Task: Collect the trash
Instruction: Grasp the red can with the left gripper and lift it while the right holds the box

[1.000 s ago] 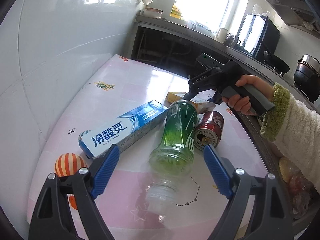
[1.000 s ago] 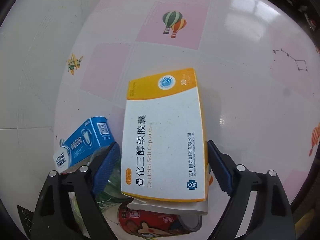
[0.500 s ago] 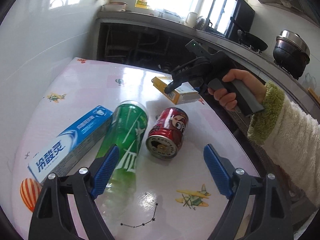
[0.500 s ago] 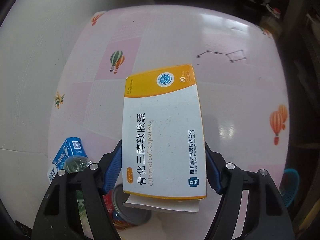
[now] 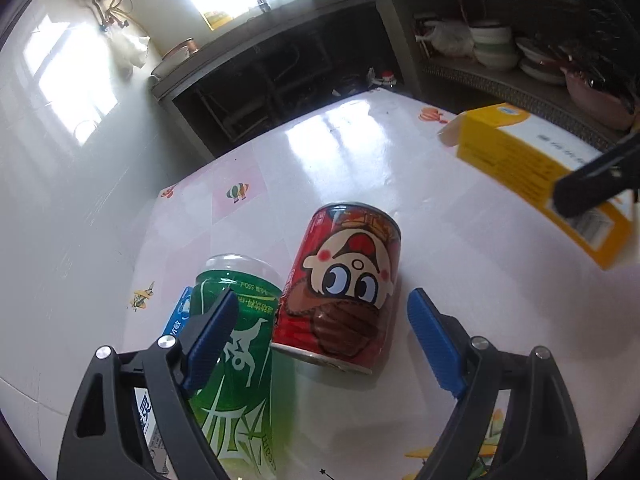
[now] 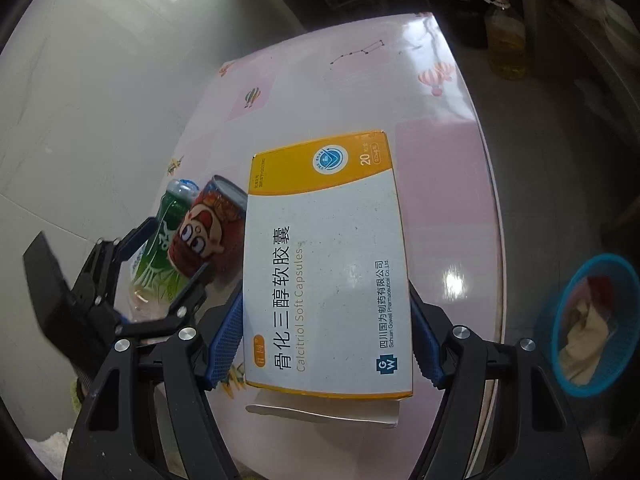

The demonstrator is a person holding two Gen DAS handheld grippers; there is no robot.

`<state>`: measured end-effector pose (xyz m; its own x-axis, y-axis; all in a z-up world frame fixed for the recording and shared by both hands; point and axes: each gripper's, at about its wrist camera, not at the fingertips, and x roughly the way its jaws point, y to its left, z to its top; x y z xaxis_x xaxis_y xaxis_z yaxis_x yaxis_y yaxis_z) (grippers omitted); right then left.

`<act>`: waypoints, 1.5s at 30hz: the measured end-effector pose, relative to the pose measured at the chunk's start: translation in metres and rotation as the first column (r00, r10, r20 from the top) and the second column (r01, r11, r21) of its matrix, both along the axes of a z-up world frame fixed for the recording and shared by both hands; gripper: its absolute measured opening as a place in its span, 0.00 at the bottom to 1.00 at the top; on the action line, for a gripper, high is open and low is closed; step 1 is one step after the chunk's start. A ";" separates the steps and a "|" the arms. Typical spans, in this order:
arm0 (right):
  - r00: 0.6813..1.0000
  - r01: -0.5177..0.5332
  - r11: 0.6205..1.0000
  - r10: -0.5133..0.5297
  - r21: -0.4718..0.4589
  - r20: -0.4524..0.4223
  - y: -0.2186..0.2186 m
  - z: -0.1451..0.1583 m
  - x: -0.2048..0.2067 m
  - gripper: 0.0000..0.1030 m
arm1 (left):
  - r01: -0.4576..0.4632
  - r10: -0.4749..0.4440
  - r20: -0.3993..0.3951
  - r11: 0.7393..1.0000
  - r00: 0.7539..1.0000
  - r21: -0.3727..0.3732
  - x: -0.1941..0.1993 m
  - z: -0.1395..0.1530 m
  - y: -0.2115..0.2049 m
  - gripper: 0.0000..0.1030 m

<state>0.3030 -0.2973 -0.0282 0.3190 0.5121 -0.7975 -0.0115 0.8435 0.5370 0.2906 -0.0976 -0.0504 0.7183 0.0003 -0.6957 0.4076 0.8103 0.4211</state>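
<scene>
A red cartoon can (image 5: 344,276) lies on its side on the pink table (image 5: 360,152), between the spread jaws of my left gripper (image 5: 322,312), which is open and touches nothing. A green bottle (image 5: 236,360) lies against the can, under the left finger, and a blue toothpaste box (image 5: 180,316) peeks out behind it. My right gripper (image 6: 325,304) is shut on a white and orange medicine box (image 6: 324,264), held above the table. In the left wrist view that box (image 5: 540,168) hangs at the right.
A blue mesh basket (image 6: 592,320) with paper trash in it stands on the floor past the table's right edge. A yellow oil bottle (image 6: 506,40) stands on the floor further back. Dark shelves with bowls (image 5: 492,48) run behind the table. A white wall (image 5: 60,160) borders the left.
My left gripper swung and rolled from over the green bottle to around the red can. My right gripper closed on the medicine box and lifted it toward the table's edge, bringing the basket into view.
</scene>
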 end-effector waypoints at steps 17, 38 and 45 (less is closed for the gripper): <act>0.998 0.041 0.995 -0.045 0.091 0.044 -0.009 0.001 -0.046 0.67 | 0.019 -0.028 -0.116 0.996 0.993 -0.083 -0.032 -0.004 0.011 0.65; 0.998 0.041 0.999 -0.042 0.035 0.045 -0.005 -0.001 -0.059 0.67 | -0.025 -0.040 -0.153 0.917 0.987 -0.397 -0.081 0.047 0.052 0.62; 0.997 0.050 0.986 -0.040 -0.159 0.067 0.008 0.000 -0.070 0.68 | -0.030 -0.035 -0.136 0.893 0.990 -0.448 -0.074 0.042 0.047 0.62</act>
<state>0.2335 -0.2892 -0.0279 0.3911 0.3634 -0.8456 -0.0014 0.9190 0.3943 0.2168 -0.0501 -0.0086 0.6156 -0.3366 -0.7125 0.4372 0.8982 -0.0466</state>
